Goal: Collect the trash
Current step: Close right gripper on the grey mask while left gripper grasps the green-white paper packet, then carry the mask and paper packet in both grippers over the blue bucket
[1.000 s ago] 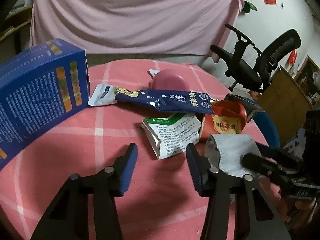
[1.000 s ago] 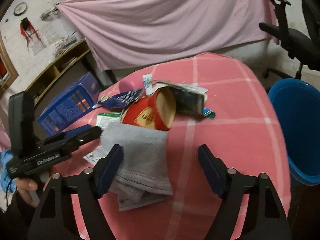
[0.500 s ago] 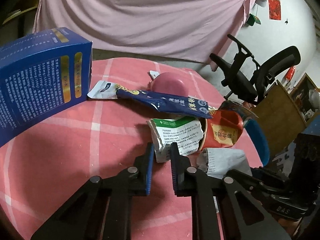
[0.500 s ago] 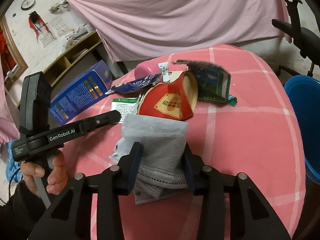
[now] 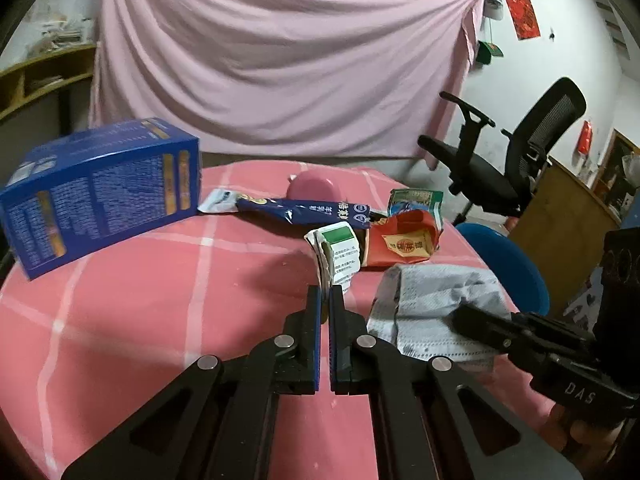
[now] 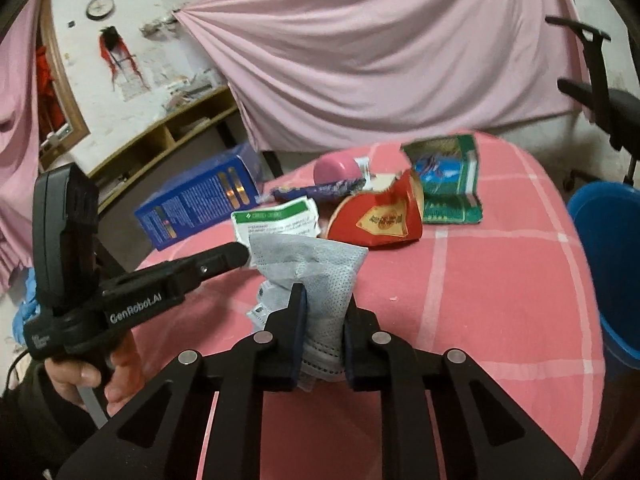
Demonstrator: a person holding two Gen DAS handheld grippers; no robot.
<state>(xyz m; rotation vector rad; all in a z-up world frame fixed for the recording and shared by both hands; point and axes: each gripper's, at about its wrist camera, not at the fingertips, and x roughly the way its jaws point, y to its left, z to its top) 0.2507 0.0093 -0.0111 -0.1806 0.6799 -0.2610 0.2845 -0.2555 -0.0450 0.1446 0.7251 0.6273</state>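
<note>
On pink checked table (image 5: 120, 300) | left gripper (image 5: 325, 300) clamped green-white paper packet (image 5: 338, 252) | right gripper (image 6: 323, 300) clamped grey crumpled mask (image 6: 316, 264) | round blue bin (image 6: 612, 264) awaited; red cup (image 6: 380, 216), wrappers remained.

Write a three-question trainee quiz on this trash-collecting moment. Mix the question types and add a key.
1. True or false: the right claw is closed on the grey face mask.
2. Multiple choice: what does the left claw pinch? A) the blue box B) the green-and-white packet C) the red paper cup
3. Fill in: the blue bin stands beside the pink table, on the ____ side of the right wrist view.

Key: 1 true; 2 B; 3 right
</note>
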